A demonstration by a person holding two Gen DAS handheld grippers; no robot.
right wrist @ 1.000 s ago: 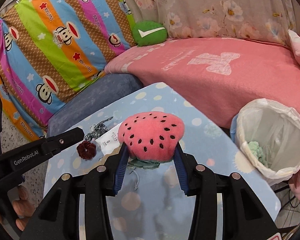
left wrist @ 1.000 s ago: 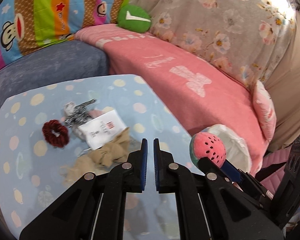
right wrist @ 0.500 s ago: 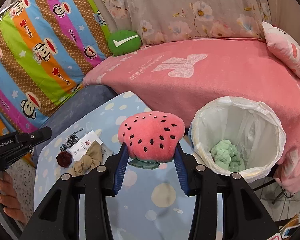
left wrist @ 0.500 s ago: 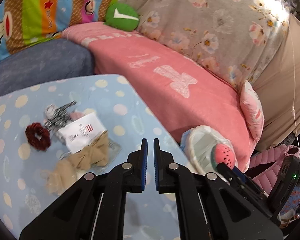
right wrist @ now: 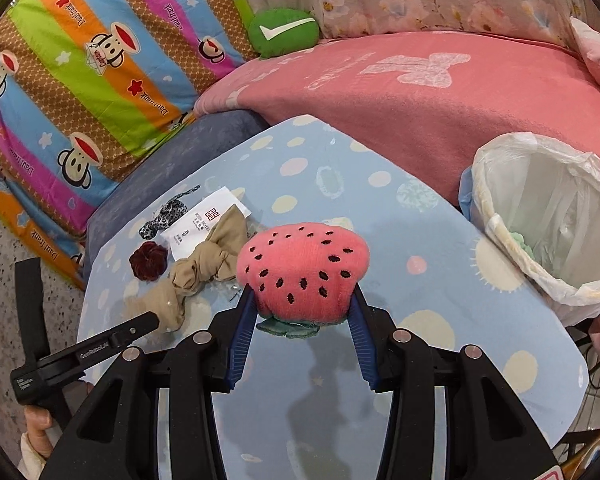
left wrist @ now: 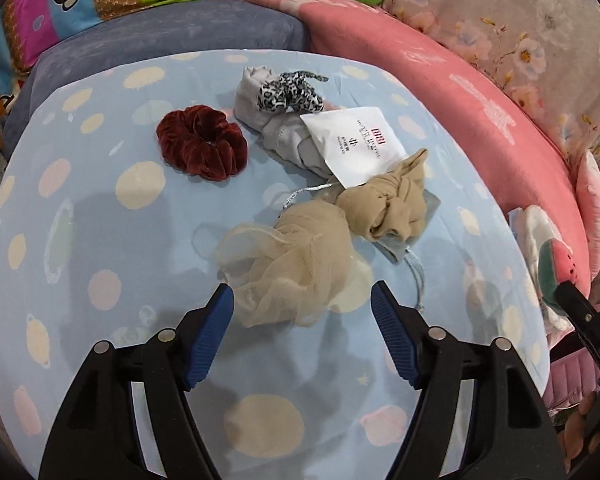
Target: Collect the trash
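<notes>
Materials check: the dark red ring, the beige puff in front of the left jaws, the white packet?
Dark red ring: looks like velvet, gathered folds with a soft sheen, probably a scrunchie. Beige puff: sheer mesh or tulle, translucent ruffled layers. White packet: matte paper or thin plastic, flat with printed text; which one is unclear.

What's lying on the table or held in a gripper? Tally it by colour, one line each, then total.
Beige: 2, mesh pouf, knotted stocking
Dark red: 1, scrunchie
Grey: 1, cloth
Black-and-white: 1, leopard-print scrunchie
White: 1, paper packet
Pale blue: 1, sheer pouch
Pink: 1, watermelon plush in the right gripper
Total: 8
</notes>
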